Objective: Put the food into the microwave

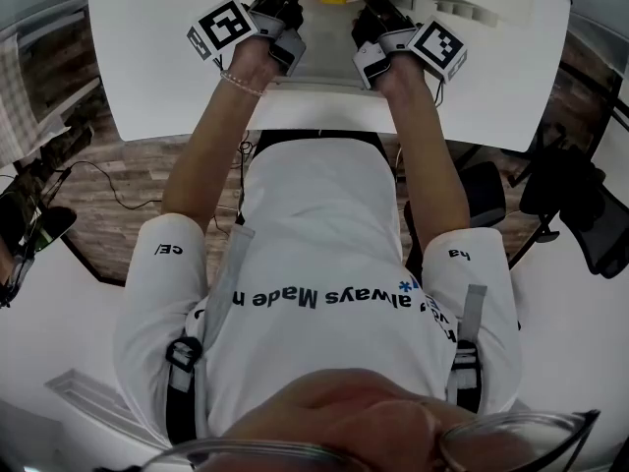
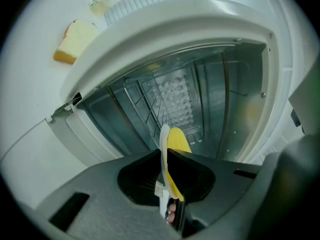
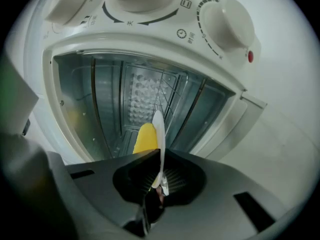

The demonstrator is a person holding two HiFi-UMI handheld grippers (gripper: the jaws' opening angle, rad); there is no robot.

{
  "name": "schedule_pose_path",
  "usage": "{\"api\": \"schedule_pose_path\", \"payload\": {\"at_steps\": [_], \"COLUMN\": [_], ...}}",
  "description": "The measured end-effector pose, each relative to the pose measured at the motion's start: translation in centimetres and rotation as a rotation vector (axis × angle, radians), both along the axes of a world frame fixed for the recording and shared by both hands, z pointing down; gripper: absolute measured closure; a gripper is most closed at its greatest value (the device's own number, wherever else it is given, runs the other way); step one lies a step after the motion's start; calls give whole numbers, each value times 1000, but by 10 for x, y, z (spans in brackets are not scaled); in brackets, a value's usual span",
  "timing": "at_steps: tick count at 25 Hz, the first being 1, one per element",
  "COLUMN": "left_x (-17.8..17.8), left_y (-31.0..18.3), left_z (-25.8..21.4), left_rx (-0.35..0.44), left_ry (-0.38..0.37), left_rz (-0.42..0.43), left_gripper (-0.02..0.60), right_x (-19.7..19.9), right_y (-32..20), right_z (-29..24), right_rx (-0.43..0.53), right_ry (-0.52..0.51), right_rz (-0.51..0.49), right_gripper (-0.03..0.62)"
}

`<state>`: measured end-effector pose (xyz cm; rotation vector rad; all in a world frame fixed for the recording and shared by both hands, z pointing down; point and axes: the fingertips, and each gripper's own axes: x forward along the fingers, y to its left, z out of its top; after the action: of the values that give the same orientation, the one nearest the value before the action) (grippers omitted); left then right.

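Spreading beneath both grippers, the white table (image 1: pixel 147 57) carries the microwave (image 3: pixel 150 49), whose door is open. Its ribbed metal cavity (image 2: pixel 200 99) gapes just beyond the fingertips of both tools. The person (image 1: pixel 324 264), in a white shirt, reaches forward with both arms, one tool in each hand.

The left gripper (image 2: pixel 167 169) has its fingers closed hard on the rim of a white plate (image 2: pixel 163 139). The plate shows edge-on, rising out of the pinch and pointing toward the cavity. The right gripper (image 3: pixel 159 171) is clamped in the same way on the opposite rim of that plate, which stands as a thin white line between its fingers. In the head view the two tools sit side by side, well forward of the person's chest, with the load between them.

The yellow food (image 2: pixel 177 140) lies on the plate between the two pairs of fingers, right of the left gripper's pinch and left of the right gripper's. It is held at the mouth of the cavity; how far inside it sits cannot be told.

Far left of the left fingers, a pale slice of cake (image 2: pixel 75 40) with a golden crust rests on the table beside the microwave. Above the right fingers a white knob (image 3: pixel 227 21) sits on the control panel, with a small red light (image 3: pixel 250 55) just beside it.
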<state>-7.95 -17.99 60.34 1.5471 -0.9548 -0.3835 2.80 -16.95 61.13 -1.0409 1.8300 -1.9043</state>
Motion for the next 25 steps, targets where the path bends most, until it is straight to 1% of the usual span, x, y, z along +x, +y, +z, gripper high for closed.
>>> {"api": "schedule_pose_path", "payload": {"at_steps": [3, 7, 13, 19, 20, 22, 25], "left_x": [-1, 0, 8, 5, 5, 4, 3], "left_y": [-2, 3, 12, 5, 5, 4, 2], "left_z": [-4, -3, -3, -1, -2, -3, -4], "left_rx": [8, 10, 4, -20, -22, -25, -28], "left_ry": [17, 8, 32, 68, 73, 83, 91], "left_rz": [-13, -5, 12, -24, -31, -45, -58], "left_gripper": [549, 545, 546, 554, 554, 555, 556], "right_x": [-2, -2, -1, -6, -6, -6, -3], "right_y": [-3, -7, -14, -22, -22, -20, -13], "right_z": [1, 2, -2, -4, -6, -9, -9], "right_rx": [-10, -13, -10, 22, 26, 31, 31], "right_ry": [-9, -18, -19, 2, 2, -1, -7], "right_rz": [8, 19, 40, 17, 15, 16, 20], "right_gripper": [572, 572, 572, 571, 564, 513, 510]}}
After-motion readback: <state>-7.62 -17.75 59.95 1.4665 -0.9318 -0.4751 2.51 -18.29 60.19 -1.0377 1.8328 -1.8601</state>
